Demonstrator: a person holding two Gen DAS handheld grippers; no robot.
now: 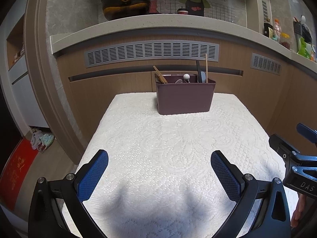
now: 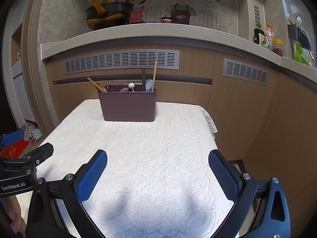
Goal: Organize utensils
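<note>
A dark purple utensil holder (image 1: 185, 97) (image 2: 128, 106) stands at the far edge of the table. Wooden chopsticks (image 1: 206, 68) (image 2: 154, 75), a dark handle (image 1: 198, 71), a spoon (image 1: 179, 81) and a white-knobbed utensil (image 1: 186, 77) (image 2: 131, 85) stick out of it. My left gripper (image 1: 159, 164) is open over the near part of the table, well short of the holder, with nothing between its blue pads (image 1: 93, 175). My right gripper (image 2: 157, 164) is open too, beside the left one, also holding nothing.
A white embossed cloth (image 1: 168, 138) (image 2: 148, 138) covers the small table. Behind it are wood cabinet fronts with grey vents (image 1: 152, 52) under a counter with a wok (image 1: 125, 4). Bottles and jars (image 2: 267, 37) stand at the right. Slippers (image 1: 41, 139) and a red mat lie on the floor at the left.
</note>
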